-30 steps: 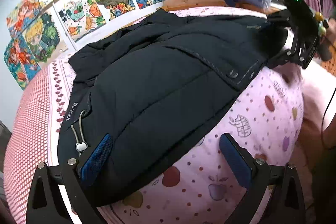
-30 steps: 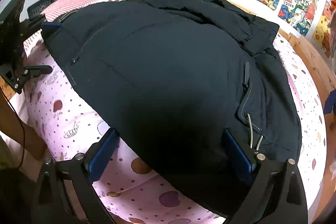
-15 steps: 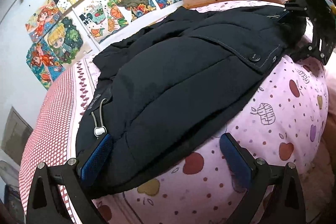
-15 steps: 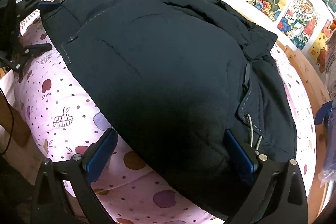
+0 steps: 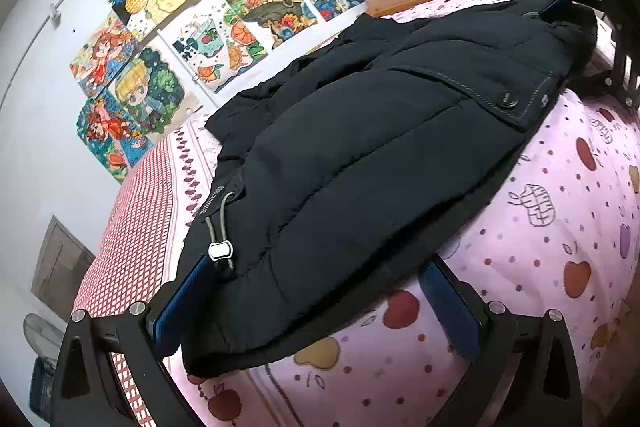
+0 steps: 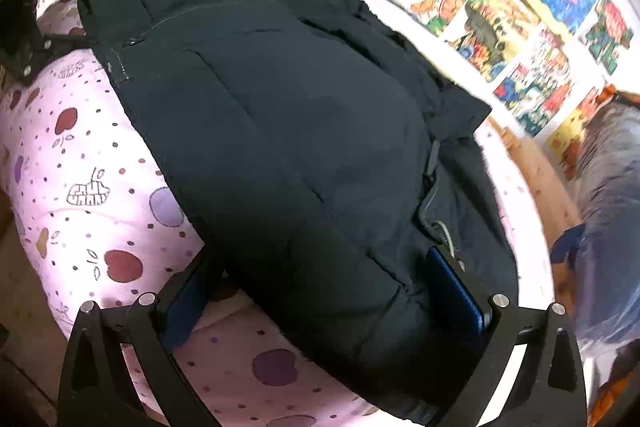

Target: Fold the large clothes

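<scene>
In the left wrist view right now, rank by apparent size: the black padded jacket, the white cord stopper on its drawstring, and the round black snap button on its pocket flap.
1. Black padded jacket, by far the largest.
2. White cord stopper.
3. Round black snap button.
The last two look nearly alike; the stopper sits closer to the camera, so their order is unsure.

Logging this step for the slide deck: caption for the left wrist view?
Open left gripper straddles the hem of a dark puffer jacket on a pink fruit-print bedsheet.

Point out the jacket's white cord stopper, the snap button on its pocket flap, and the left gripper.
white cord stopper (image 5: pixel 220 250), left wrist view, its middle.
snap button (image 5: pixel 507 102), left wrist view, its face.
left gripper (image 5: pixel 316 307), left wrist view, midway between fingertips.
</scene>
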{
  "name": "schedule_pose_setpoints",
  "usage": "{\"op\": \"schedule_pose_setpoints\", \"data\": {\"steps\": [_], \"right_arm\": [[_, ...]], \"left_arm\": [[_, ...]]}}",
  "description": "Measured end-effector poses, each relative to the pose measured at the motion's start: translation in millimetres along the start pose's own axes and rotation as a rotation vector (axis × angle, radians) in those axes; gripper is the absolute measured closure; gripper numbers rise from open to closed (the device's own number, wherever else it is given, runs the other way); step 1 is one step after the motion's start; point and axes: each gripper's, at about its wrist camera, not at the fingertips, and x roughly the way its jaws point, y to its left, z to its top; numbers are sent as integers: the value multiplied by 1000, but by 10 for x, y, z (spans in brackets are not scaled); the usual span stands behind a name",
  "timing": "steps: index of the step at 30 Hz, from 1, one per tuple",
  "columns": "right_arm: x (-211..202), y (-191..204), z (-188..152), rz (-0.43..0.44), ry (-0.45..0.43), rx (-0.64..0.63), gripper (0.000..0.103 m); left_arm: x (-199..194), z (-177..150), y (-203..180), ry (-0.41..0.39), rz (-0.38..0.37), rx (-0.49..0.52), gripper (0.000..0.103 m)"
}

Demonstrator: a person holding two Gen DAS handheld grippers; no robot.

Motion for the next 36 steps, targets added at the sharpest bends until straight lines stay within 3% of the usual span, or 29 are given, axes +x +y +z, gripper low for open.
{"op": "schedule_pose_setpoints", "data": {"steps": [4,13,30,33,36], "right_arm": [[-54,29,4,-84,-17,-33,4],[-102,-146,75,-86,-56,-9,4],[-181,-551,388,-124,-172,45,5],[-220,-624,458,-126,-189,66,11],[-253,-671,547,-115,-198,93,31]], "left_arm": [[10,5,35,6,21,-9,0],[25,22,112,3,59,-12,0],[-97,264,366,-119,124,-61,0],[-128,326,436,-148,131,-65,0],[-167,414,495,-185,149,-65,0]]}}
